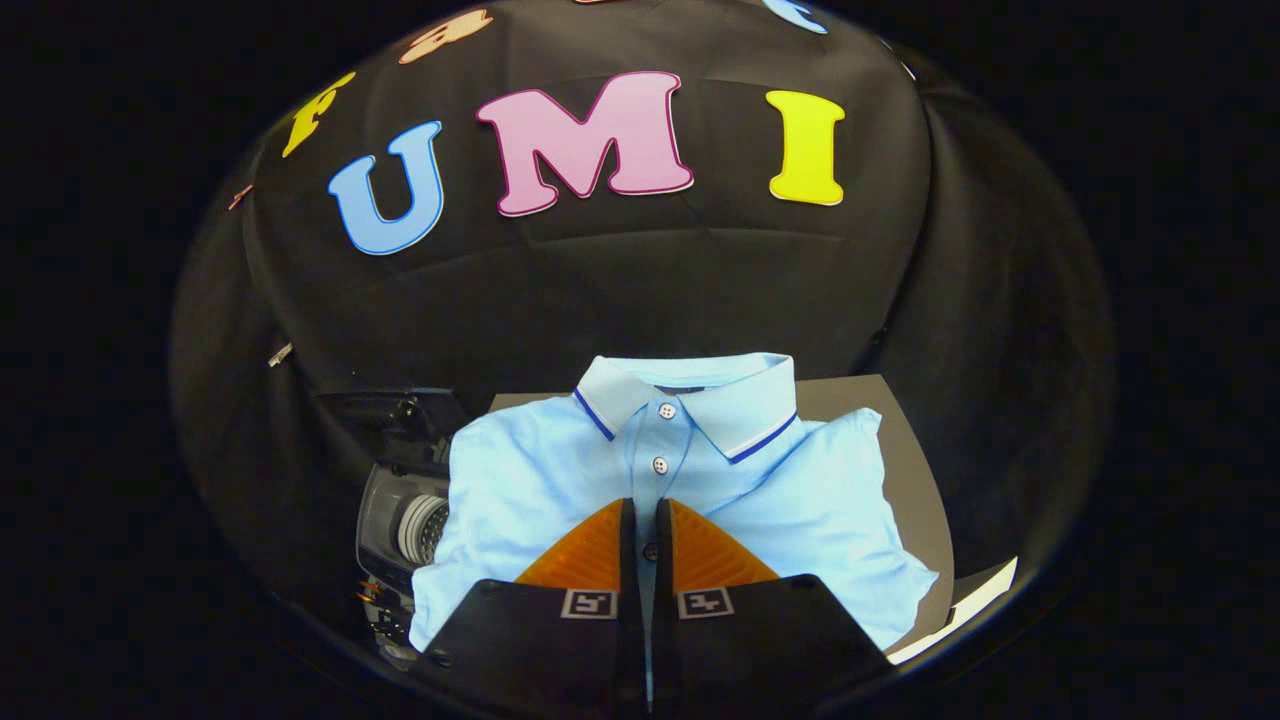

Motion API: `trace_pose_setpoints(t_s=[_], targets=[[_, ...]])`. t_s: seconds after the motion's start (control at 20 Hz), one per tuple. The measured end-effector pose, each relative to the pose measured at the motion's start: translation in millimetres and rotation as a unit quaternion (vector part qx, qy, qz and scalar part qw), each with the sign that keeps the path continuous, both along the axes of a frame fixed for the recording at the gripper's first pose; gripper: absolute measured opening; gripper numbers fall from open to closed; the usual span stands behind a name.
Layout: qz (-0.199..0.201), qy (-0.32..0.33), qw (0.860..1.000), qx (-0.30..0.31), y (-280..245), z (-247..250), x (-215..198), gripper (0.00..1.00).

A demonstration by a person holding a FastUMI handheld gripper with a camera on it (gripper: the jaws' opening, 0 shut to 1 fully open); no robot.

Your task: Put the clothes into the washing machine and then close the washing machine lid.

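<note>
Washer [400, 530]: standing off the board's left edge; contents hidden.
Shirt [560, 480]: lying folded, soft knit, covering a flat grey board [905, 450].
Gripper [645, 505]: fingers pressing nearly together over the shirt's buttons; grip unclear.

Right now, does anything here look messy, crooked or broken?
Nothing stands out. The light blue polo shirt lies neatly folded, collar buttoned, and hides part of the washing machine beside it. The tongs are nearly closed over the shirt's button placket.
</note>
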State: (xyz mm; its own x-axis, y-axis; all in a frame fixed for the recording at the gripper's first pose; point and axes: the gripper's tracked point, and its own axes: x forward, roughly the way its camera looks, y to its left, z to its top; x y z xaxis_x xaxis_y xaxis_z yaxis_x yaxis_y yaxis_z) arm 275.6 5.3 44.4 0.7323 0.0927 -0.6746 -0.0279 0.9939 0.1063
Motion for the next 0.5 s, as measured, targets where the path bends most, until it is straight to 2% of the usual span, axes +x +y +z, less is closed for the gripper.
trace_pose_setpoints(t_s=[0.3,0.5], targets=[[0.006,-0.043,0.999,-0.026,-2,32,2,0.07],[0.012,-0.073,0.997,-0.019,12,62,0,0.07]])
